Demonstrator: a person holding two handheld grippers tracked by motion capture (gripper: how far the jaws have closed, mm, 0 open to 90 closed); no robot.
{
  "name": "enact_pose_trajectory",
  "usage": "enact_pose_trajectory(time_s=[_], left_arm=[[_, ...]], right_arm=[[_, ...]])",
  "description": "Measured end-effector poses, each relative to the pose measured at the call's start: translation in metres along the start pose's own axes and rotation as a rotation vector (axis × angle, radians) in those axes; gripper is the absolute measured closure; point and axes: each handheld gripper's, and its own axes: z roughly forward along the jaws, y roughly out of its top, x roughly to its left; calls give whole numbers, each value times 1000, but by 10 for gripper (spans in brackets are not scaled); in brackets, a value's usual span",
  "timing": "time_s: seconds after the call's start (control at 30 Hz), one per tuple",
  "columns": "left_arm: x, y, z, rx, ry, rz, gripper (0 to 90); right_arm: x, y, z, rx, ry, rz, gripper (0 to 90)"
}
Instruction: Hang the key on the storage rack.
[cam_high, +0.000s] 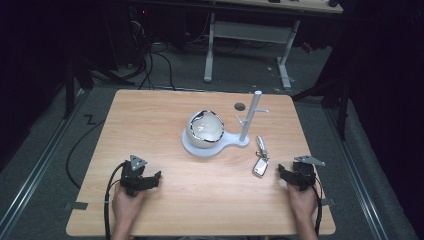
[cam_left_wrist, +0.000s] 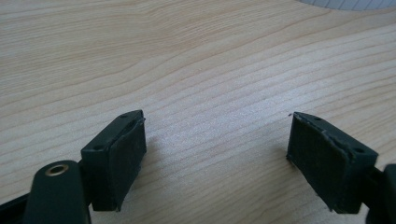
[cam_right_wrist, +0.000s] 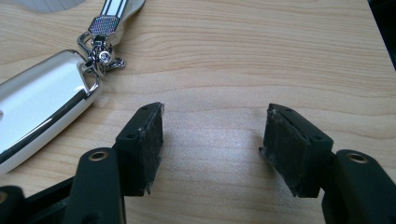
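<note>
Two black grippers rest parted and empty on the pale wooden table (cam_high: 150, 107): left gripper (cam_left_wrist: 217, 140) apart; right gripper (cam_right_wrist: 212, 135) just beside the silver key fob (cam_right_wrist: 42, 116), probably readying a pickup.

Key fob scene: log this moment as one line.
left gripper open, empty | right gripper open, empty | key fob flat on table beside white stand

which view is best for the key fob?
The right gripper view: the key fob lies close up at left, with its chrome edge, clasp and strap end clear, just beside the open right tongs. The high view shows it whole but small, beside the white stand. The left gripper view shows bare table.
</note>
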Motion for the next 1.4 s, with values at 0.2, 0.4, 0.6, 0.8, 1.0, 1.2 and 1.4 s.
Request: enact_pose_trajectory(time_s=[0.2,0.4,0.6,0.8,1.0,1.2,1.4], left_arm=[[0,0,0,0,0,0,199],[0,0,0,0,0,0,199],[0,0,0,0,1,4,199],[0,0,0,0,1,4,199],[0,0,0,0,0,0,199],[0,0,0,0,0,3,200],[0,0,0,0,0,-1,200]], right_arm=[[0,0,0,-3,3,-1,371],[0,0,0,-2,5,-4,368],[0,0,0,-3,15,-10,378],[0,0,0,-5,24,-13,402],[1,0,-1,-7,36,-27,459],[1,1,-1,-3,19,-5,509],[1,1,-2,-4,23,0,533]])
